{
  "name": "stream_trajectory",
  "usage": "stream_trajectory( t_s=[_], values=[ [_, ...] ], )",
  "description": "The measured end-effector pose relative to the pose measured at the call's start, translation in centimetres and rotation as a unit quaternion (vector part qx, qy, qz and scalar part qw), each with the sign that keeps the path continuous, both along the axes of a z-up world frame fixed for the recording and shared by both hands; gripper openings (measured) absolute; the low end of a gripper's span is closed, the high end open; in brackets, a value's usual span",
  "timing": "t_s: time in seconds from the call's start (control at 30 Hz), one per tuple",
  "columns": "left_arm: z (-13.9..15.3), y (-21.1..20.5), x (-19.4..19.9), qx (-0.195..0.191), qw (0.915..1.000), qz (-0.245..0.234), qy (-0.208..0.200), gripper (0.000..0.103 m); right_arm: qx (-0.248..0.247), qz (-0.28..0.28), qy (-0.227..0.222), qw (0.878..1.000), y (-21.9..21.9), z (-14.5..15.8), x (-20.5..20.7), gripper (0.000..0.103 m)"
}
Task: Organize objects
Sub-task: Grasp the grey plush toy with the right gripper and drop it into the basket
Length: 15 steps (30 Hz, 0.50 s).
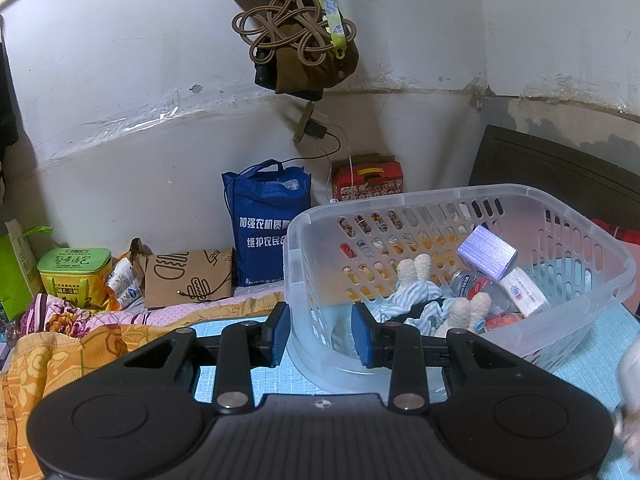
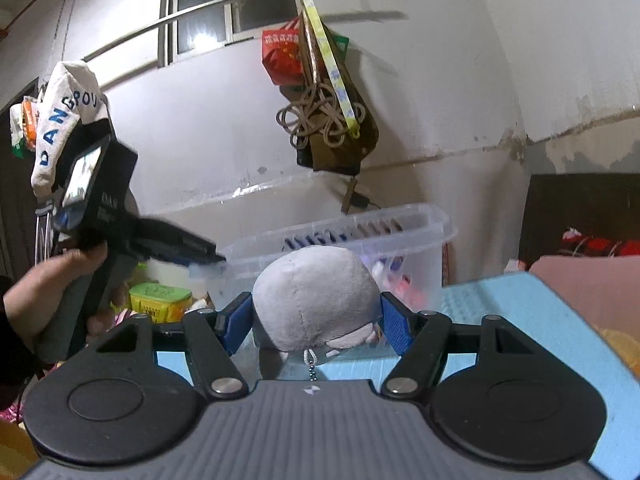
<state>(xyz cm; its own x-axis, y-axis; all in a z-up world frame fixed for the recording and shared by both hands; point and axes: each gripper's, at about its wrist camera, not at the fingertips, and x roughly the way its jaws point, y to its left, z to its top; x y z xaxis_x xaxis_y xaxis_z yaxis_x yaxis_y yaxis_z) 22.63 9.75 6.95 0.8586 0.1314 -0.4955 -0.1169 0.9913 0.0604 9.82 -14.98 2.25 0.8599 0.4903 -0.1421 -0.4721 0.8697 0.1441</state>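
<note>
So the right gripper (image 2: 316, 320) has a grey plush toy (image 2: 316, 296) squeezed between its blue pads (image 2: 394, 322), with the little bead chain (image 2: 311, 366) dangling underneath. The toy sits low, just in front of the clear plastic basket (image 2: 400, 232), which stands on the blue mat (image 2: 500, 296) toward its far edge.

The left gripper (image 1: 320, 332) has its jaws set around the near corner of the basket (image 1: 440, 200), one pad outside the wall and one inside. They look close together, but I honestly can't tell whether they're pinching the wall or just sitting around it.

What worries me:

- The toy is round and squishy, and the pads only catch its sides. If it gets swung up over the rim fast, it could pop out and land on the mat or roll onto the bedding (image 1: 60, 344) on the left.
- The rim looks higher than the toy right now. Not lifting enough means bumping the wall and shoving the basket, especially if the left side isn't really holding it.
- The basket is already fairly full: a striped cloth (image 1: 416, 300), a purple box (image 1: 486, 252), a white carton (image 1: 524, 292). A toy dropped near the edge might sit on top and tip back out.
- That chain could snag in one of the wall slots on the way in.
</note>
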Motion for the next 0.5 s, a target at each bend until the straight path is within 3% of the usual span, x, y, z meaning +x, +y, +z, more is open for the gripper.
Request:
stream_trajectory(
  t_s=[0.33,0.5],
  values=[
    [0.0,0.2,0.0,0.0,1.0,-0.001,0.0,0.038,-0.052,-0.005,-0.094,0.994,1.1,5.5,1.4,0.07],
    [0.0,0.2,0.1,0.0,1.0,0.001,0.001,0.038,-0.088,0.004,-0.088,0.992,3.7,8.1,6.2,0.07]
  ],
)
